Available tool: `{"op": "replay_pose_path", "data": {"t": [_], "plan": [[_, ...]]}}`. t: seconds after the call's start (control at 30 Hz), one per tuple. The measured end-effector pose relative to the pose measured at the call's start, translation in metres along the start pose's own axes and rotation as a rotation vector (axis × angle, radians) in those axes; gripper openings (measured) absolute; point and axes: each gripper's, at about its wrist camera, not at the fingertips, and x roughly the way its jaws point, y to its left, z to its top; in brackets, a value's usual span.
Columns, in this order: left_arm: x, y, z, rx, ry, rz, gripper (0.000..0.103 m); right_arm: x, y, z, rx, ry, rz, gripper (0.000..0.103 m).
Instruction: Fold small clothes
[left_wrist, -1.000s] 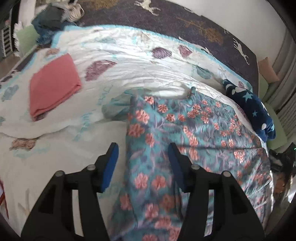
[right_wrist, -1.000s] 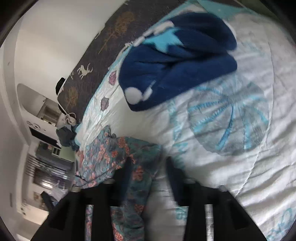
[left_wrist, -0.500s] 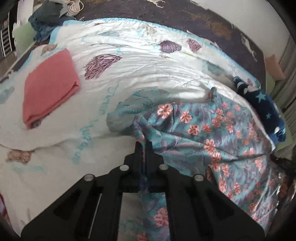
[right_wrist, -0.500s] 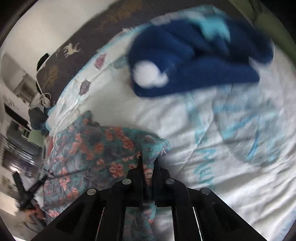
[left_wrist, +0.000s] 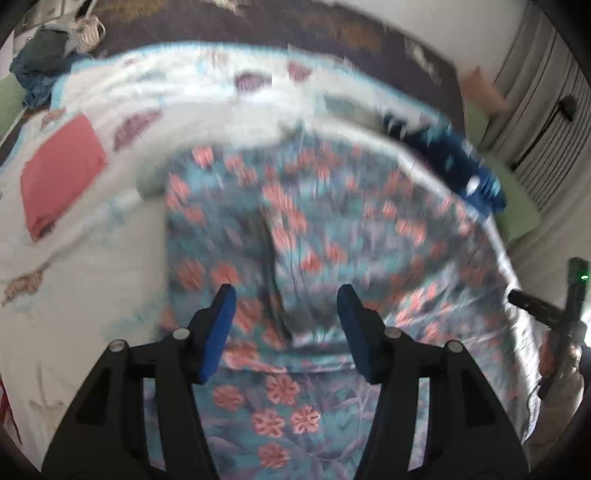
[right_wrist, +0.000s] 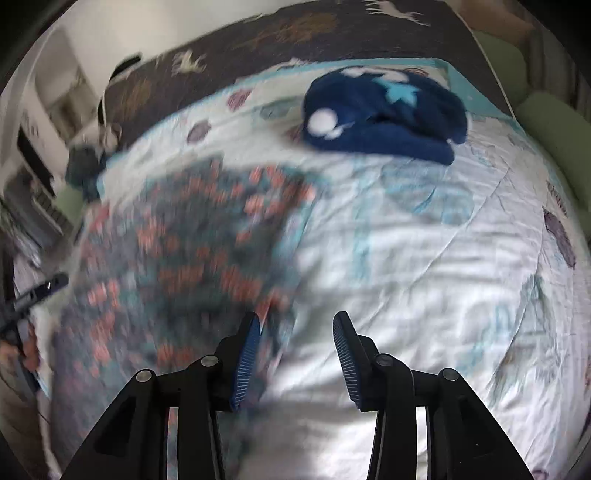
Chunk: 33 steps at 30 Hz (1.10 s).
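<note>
A teal garment with pink flowers (left_wrist: 303, 229) lies spread on the white quilt (left_wrist: 85, 280), blurred by motion. My left gripper (left_wrist: 284, 299) hovers over its near half; the jaws are opening and the cloth lies below them, not pinched. In the right wrist view the same garment (right_wrist: 192, 243) lies at the left, its right edge just beside my right gripper (right_wrist: 295, 328), whose jaws are opening with only quilt (right_wrist: 424, 266) showing between the blue pads. The right gripper's body and the hand holding it (left_wrist: 561, 332) show at the far right of the left wrist view.
A folded pink cloth (left_wrist: 59, 177) lies at the left of the bed. A dark blue fleece piece with stars (right_wrist: 384, 118) sits near the far right side. Dark clothes (left_wrist: 44, 62) are piled at the back left corner, and a dark blanket with deer (right_wrist: 295, 33) covers the far end.
Both grippers were shut on edges of the floral garment half a second ago; both have let go and stand open. The garment now lies flatter and both views have shifted.
</note>
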Motion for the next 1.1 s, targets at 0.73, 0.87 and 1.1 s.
{"op": "replay_pose_path", "data": {"t": [0.73, 0.87, 1.1], "plan": [[-0.014, 0.023, 0.001, -0.024, -0.085, 0.125, 0.020, -0.010, 0.008, -0.012, 0.037, -0.076, -0.128, 0.059], [-0.046, 0.011, 0.011, -0.007, -0.203, 0.106, 0.020, -0.037, 0.020, 0.005, -0.025, -0.161, -0.097, 0.035], [0.000, -0.023, 0.020, 0.060, -0.079, 0.036, 0.023, 0.026, -0.009, 0.052, 0.179, -0.027, 0.110, 0.033]]}}
